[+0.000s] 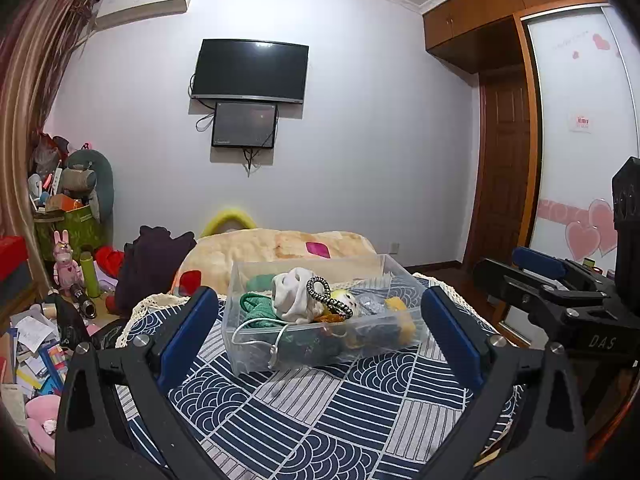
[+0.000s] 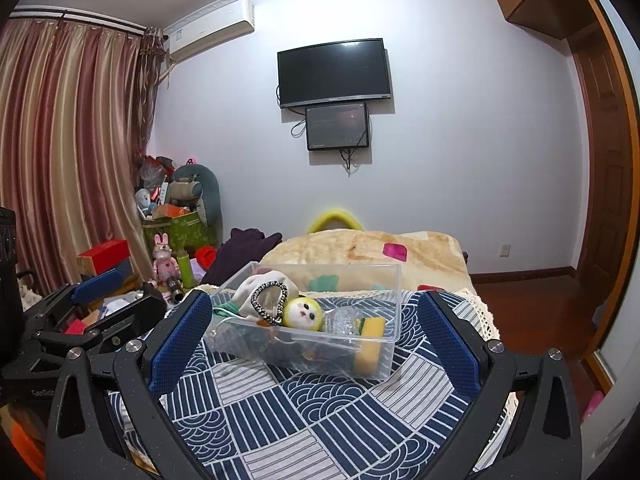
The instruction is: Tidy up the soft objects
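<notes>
While both sets of fingers gape empty, left gripper [image 1: 320, 320], right gripper [image 2: 316, 328], clear bin [image 2: 394, 344] of soft things on patterned cloth [image 2: 304, 420]

My left hand-held gripper [image 1: 320, 320] has matte black arms with triangular cut-outs, blue pads lining the inner faces of its fingers [image 1: 188, 328], and silver round screws at the joints. My right hand-held gripper [image 2: 316, 336] is built alike, its blue pads dimpled. Seen at 3 o'clock from the left camera, its black body reads "DAS".
</notes>
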Demonstrator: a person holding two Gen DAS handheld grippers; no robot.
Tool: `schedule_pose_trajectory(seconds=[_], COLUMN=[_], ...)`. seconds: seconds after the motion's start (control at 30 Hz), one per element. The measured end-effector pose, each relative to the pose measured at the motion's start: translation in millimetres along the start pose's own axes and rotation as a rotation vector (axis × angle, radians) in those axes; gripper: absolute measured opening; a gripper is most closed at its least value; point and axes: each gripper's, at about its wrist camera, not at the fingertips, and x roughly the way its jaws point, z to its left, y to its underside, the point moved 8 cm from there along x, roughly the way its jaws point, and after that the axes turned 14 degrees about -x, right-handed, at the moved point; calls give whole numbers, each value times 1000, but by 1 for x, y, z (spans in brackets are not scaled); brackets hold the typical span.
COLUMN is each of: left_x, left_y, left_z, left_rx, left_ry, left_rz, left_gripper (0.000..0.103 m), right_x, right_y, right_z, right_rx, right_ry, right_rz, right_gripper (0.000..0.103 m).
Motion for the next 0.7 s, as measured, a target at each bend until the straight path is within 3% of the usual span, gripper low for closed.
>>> schedule_pose_trajectory(seconds=[0.7], left_x=[1], left_y=[-1], left_z=[6], left_rx=[-41], left_ry=[5], left_rz=[15], left_gripper=[103], right_x=[-2], right_y=[0], right_z=[3], right_rx=[0], right_ry=[7], right_rz=[-5], right_gripper=[103])
